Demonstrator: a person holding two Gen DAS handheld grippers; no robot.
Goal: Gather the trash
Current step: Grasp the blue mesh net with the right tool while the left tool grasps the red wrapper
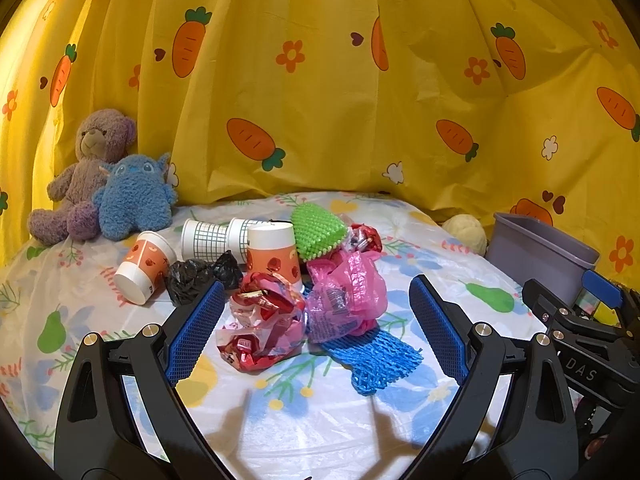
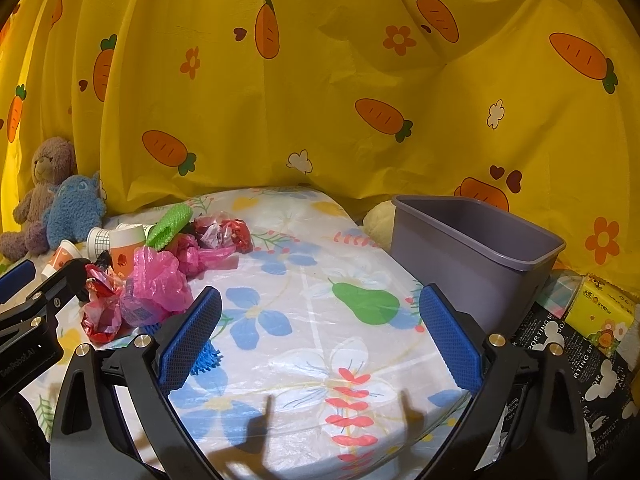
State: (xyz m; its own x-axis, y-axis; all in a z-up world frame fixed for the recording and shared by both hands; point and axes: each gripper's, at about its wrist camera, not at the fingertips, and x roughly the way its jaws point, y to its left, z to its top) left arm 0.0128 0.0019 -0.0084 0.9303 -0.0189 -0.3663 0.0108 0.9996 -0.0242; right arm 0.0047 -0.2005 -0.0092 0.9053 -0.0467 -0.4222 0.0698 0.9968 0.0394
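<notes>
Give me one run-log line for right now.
left gripper: open, facing trash pile | right gripper: open, empty, beside grey bin | bin: no trash visible inside

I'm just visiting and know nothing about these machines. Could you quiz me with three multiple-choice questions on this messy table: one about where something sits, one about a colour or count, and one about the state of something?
1. Where do the plush toys sit?
A. inside the bin
B. at the table's back left, against the curtain
C. on top of the trash pile

2. What colour is the bin?
A. grey-purple
B. bright red
C. white

3. How is the left claw?
A. shut on a cup
B. shut on the pink bag
C. open, holding nothing

Answers:
1 B: the bear and blue plush lean on the curtain at the far left.
2 A: the bin has grey-purple walls.
3 C: the left claw has its fingers spread, with the trash pile lying between and beyond them, ungripped.
</notes>
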